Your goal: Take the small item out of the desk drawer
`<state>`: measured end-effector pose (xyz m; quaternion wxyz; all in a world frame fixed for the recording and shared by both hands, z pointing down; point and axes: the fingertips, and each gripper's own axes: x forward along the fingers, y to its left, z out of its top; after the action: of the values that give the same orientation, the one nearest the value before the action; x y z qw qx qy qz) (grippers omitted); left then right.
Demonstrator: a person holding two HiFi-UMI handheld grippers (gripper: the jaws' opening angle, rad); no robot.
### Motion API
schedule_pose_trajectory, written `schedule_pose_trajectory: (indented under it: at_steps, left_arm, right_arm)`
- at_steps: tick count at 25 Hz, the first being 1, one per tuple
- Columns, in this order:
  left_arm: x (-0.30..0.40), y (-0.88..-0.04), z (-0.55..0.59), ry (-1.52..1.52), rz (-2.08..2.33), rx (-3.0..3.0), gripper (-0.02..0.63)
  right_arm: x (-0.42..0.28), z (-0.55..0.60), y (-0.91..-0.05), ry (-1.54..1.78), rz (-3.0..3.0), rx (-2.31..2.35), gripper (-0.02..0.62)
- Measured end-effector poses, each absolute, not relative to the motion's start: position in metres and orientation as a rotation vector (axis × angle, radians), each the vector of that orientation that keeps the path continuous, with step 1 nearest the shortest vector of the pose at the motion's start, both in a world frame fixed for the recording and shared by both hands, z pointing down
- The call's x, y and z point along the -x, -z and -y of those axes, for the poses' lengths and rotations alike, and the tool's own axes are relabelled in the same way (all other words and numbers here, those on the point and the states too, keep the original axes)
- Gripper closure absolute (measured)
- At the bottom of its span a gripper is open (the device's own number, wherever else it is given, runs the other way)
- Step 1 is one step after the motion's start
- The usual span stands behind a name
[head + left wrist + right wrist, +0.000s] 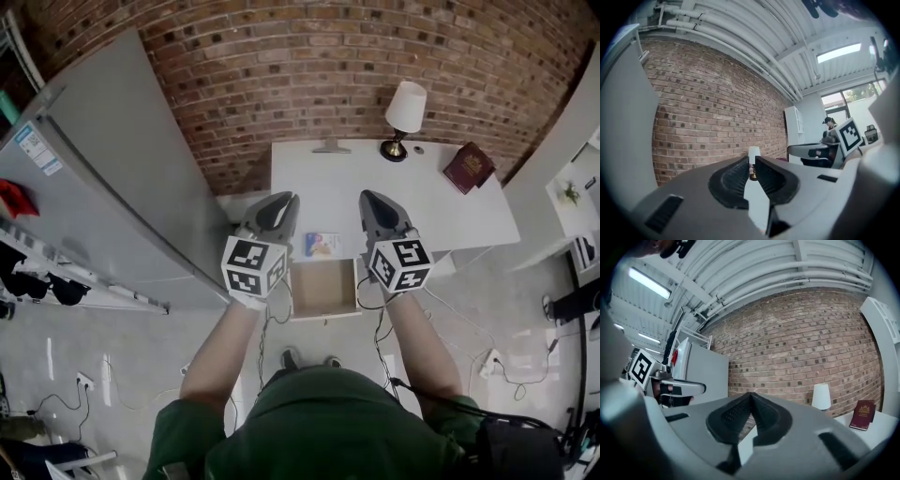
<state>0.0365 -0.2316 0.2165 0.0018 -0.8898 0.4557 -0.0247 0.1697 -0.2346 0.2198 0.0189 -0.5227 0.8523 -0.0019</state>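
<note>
With the small blue-and-yellow item seemingly out on the white desk beside the open brown drawer, the slightly parted grey left gripper and closed grey right gripper hover empty.

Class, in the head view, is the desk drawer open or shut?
Open: the drawer juts out from the front of the white desk, its brown inside showing.

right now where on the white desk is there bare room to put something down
The middle of the white desk is bare, between the white-shaded lamp at the back and the small colourful item at the front edge. The dark red book takes the right back corner.
</note>
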Motion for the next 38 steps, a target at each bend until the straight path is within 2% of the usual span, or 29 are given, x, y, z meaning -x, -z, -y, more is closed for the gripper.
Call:
schedule_pose_trajectory:
  at_steps: [10, 20, 38]
  left_arm:
    - [-0.018, -0.208, 0.234, 0.071, -1.493, 2.763, 0.568]
    - [-0.005, -0.236, 0.243, 0.064, -1.534, 2.815, 0.568]
    - [0.012, -0.239, 0.26, 0.012, -1.535, 2.834, 0.568]
  right_arm:
    - [-0.162, 0.231, -0.204, -0.135, -2.684, 1.634, 0.592]
    - [-0.151, 0.237, -0.221, -0.115, -2.709, 1.632, 0.592]
    - [-0.141, 0.251, -0.235, -0.069, -2.718, 1.661, 0.593]
